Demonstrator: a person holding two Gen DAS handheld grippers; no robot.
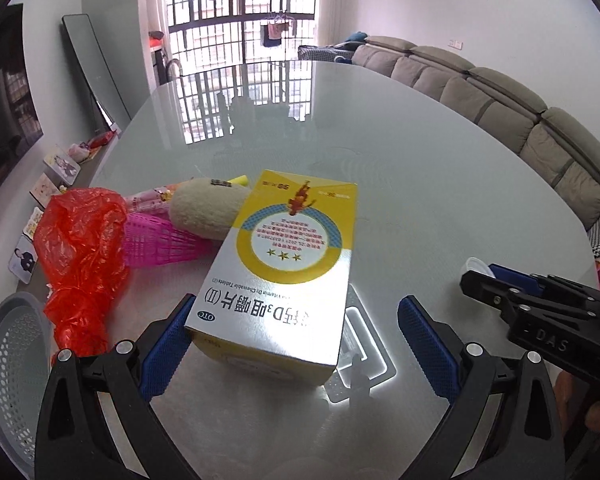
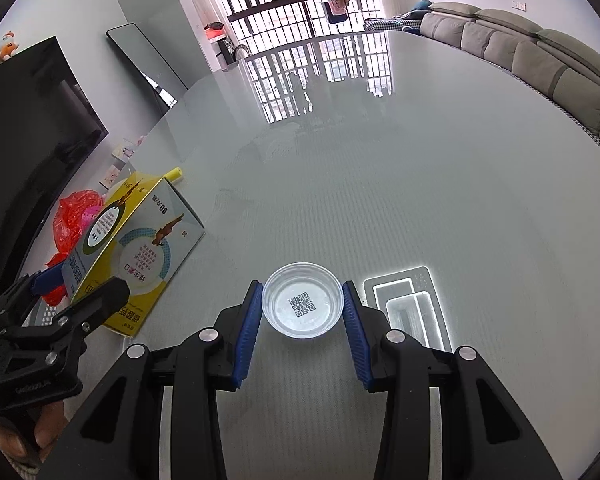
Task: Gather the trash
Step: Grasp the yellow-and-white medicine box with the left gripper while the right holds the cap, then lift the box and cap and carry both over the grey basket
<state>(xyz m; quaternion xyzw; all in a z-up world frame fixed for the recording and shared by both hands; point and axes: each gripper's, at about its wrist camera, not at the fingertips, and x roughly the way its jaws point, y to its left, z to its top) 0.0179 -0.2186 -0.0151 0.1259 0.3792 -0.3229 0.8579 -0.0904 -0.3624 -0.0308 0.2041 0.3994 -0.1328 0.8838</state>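
Note:
A silver and yellow medicine box (image 1: 284, 272) lies on the glossy table (image 1: 420, 152). My left gripper (image 1: 296, 340) is open around the box's near end: its left finger touches a corner, while the right pad (image 1: 428, 344) stands well apart. In the right wrist view, a shallow clear plastic cup (image 2: 302, 300) with a QR code on its bottom sits between the blue pads of my right gripper (image 2: 303, 312), which is shut on it. The same box (image 2: 140, 248) shows at the left with the left gripper (image 2: 76, 286) at its end.
Left of the box lie a crumpled red plastic bag (image 1: 80, 248), a pink mesh piece (image 1: 160, 244), a beige plush roll (image 1: 204, 208) and a yellow marker (image 1: 240, 180). A grey perforated basket (image 1: 12, 360) sits at the lower left. A sofa (image 1: 500, 92) lines the right wall.

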